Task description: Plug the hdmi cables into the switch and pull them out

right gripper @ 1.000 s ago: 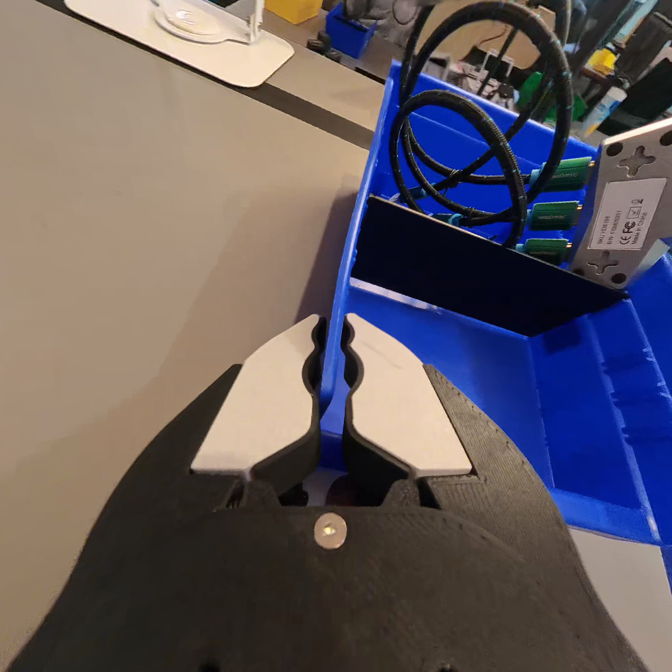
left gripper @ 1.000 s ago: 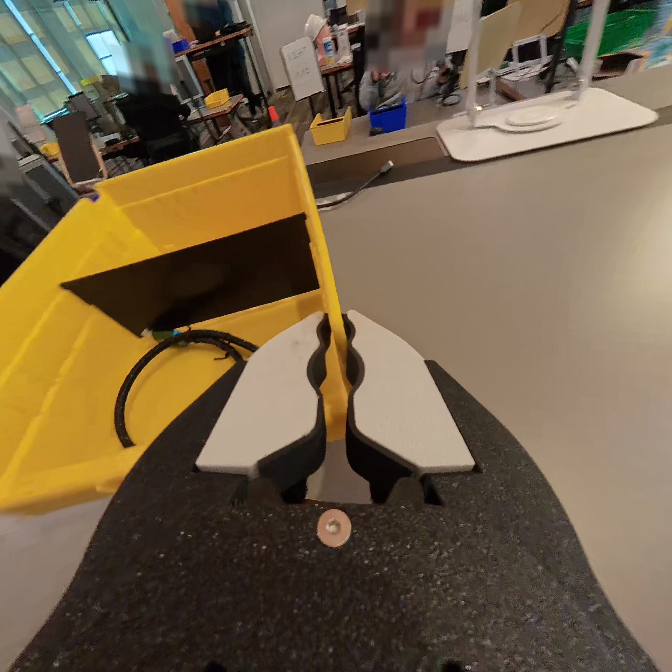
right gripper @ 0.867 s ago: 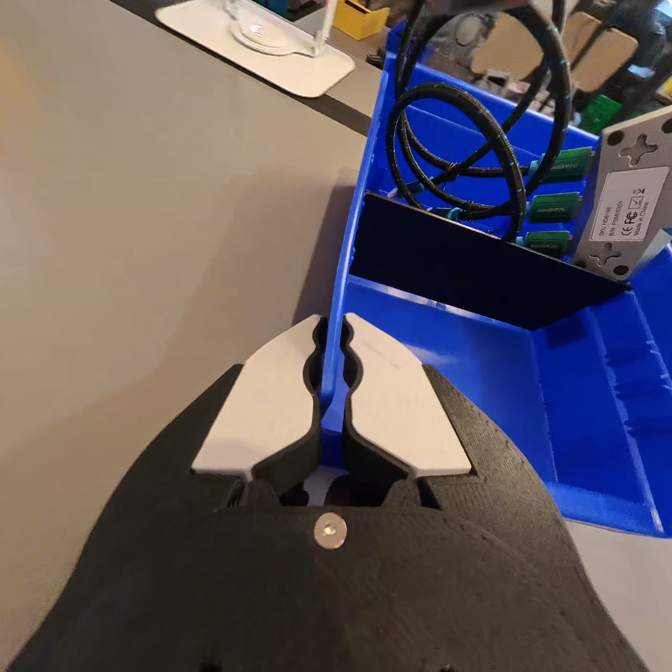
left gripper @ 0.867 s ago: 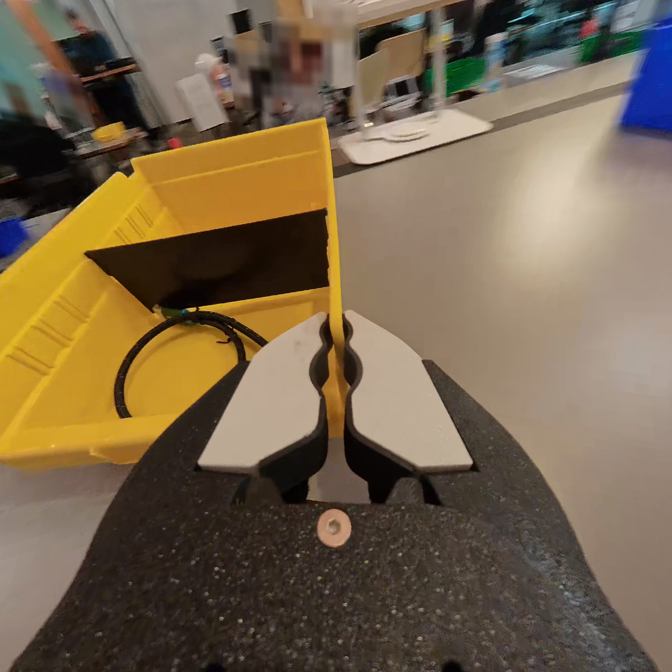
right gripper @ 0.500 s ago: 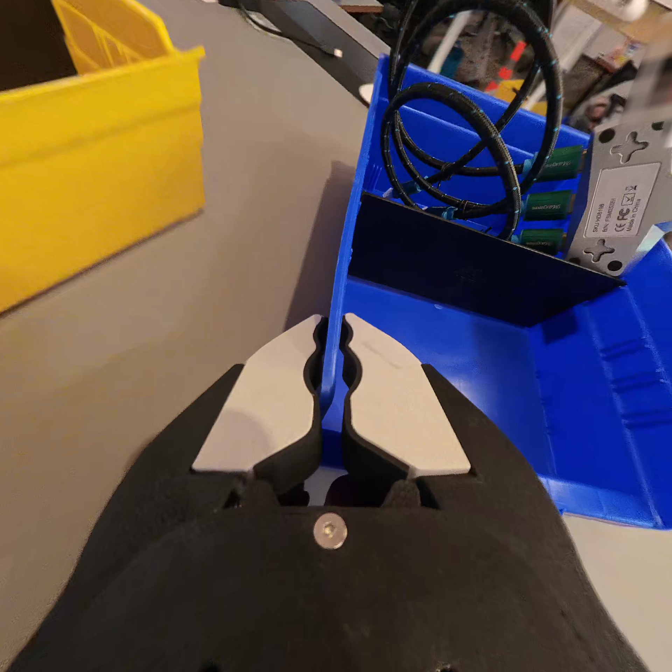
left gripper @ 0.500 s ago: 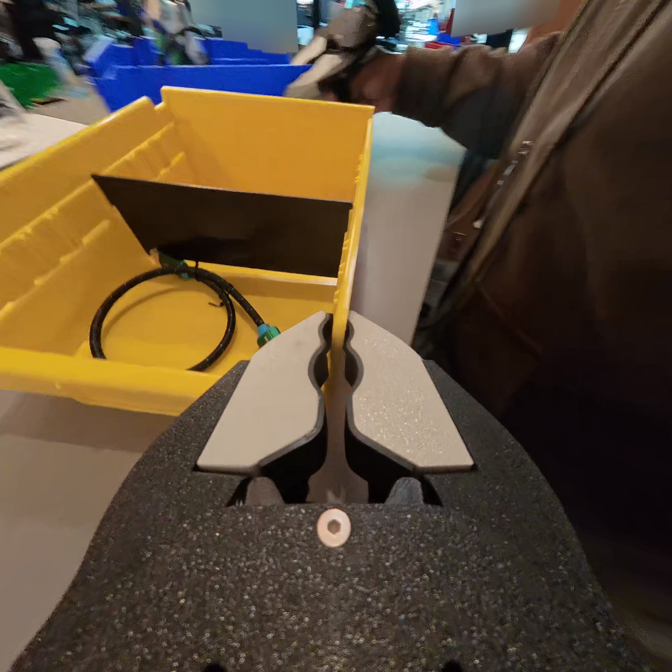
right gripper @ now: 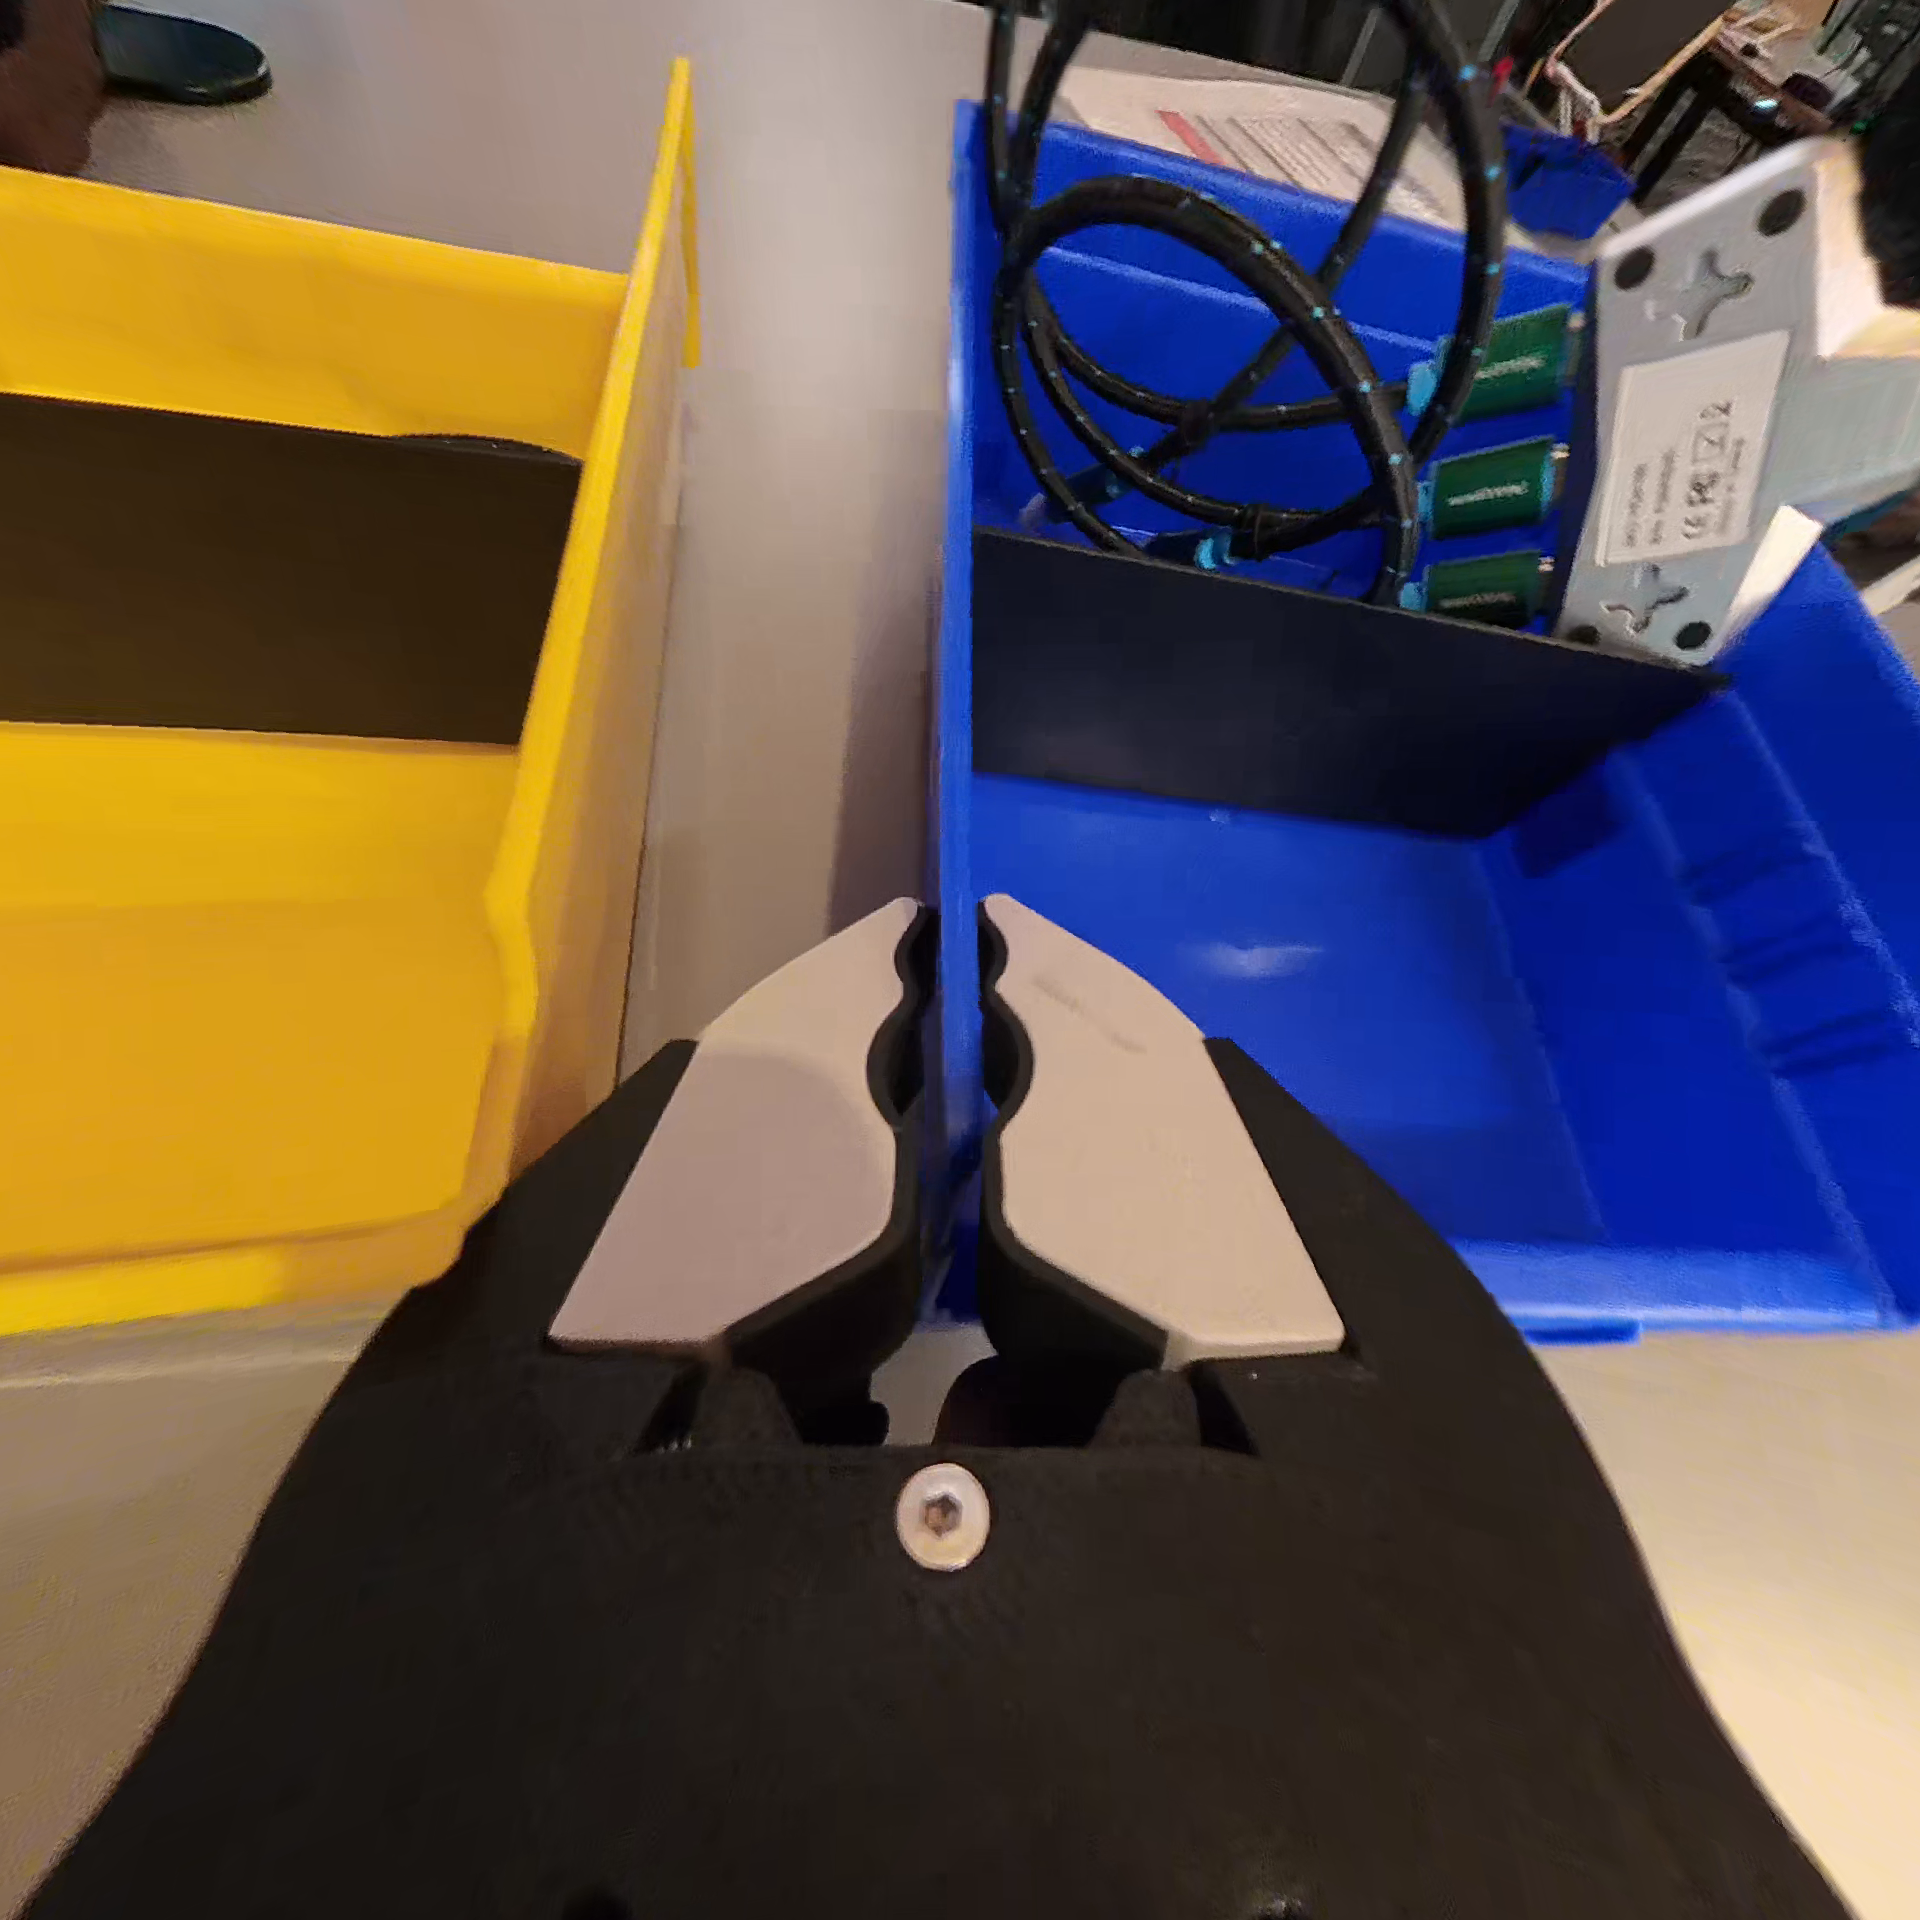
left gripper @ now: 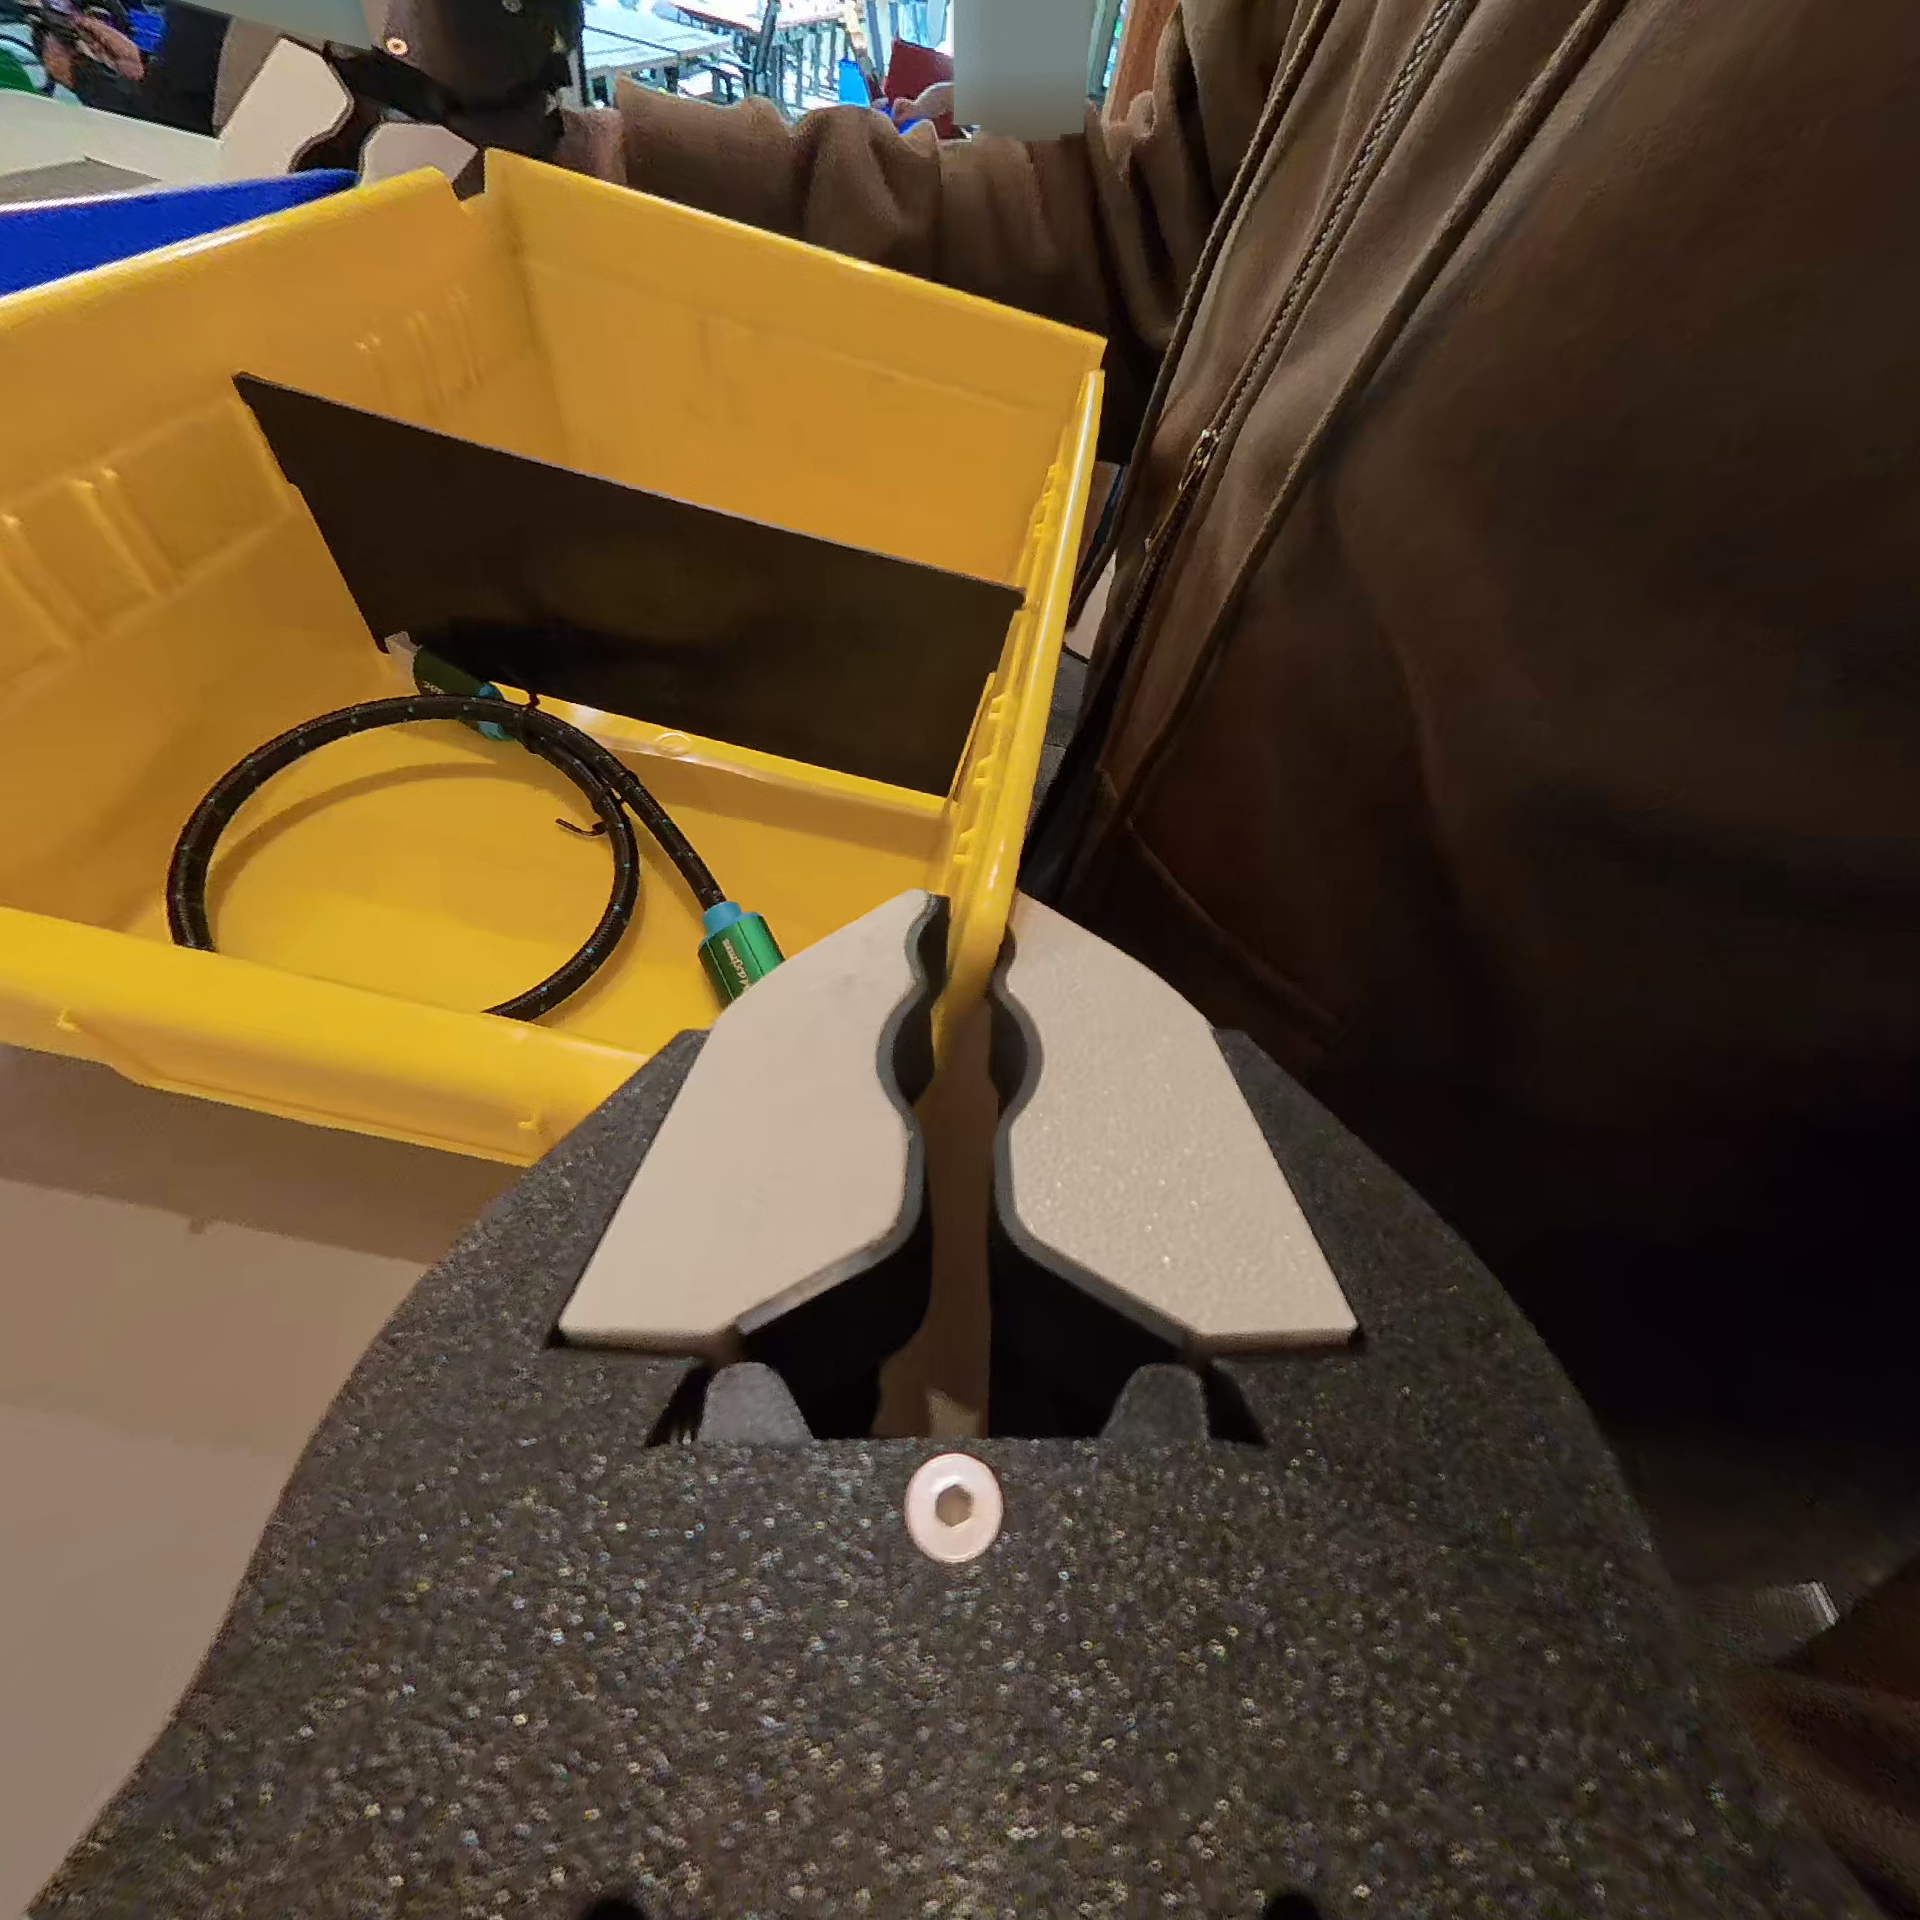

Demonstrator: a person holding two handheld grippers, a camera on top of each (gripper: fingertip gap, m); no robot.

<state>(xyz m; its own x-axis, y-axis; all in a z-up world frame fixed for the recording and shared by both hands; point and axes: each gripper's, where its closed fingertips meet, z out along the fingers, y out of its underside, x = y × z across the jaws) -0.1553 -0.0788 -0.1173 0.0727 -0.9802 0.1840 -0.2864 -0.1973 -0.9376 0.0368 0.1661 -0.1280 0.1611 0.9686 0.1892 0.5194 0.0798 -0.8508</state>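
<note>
My left gripper [left gripper: 971, 920] is shut on the right side wall of a yellow bin [left gripper: 727, 343]. The bin has a black divider [left gripper: 644, 603] and holds a black braided cable [left gripper: 416, 831] with a green plug [left gripper: 740, 951]. My right gripper [right gripper: 951, 914] is shut on the left side wall of a blue bin [right gripper: 1351, 1039]. That bin has a dark divider [right gripper: 1299, 707], with several coiled black cables [right gripper: 1226, 395], green plugs [right gripper: 1486, 488] and a grey device [right gripper: 1704, 436] behind it. The yellow bin [right gripper: 260, 935] also shows left of the blue one in the right wrist view.
A person in a brown jacket [left gripper: 1507, 727] stands close on the right of the left wrist view. A strip of grey tabletop [right gripper: 790, 520] runs between the two bins. A dark round object [right gripper: 182, 52] lies at the far left. Left tips to right tips: about 30 centimeters.
Both grippers have swung round with their bins, keeping hold of the walls. The yellow bin has come into the right wrist view, close beside the blue bin.
</note>
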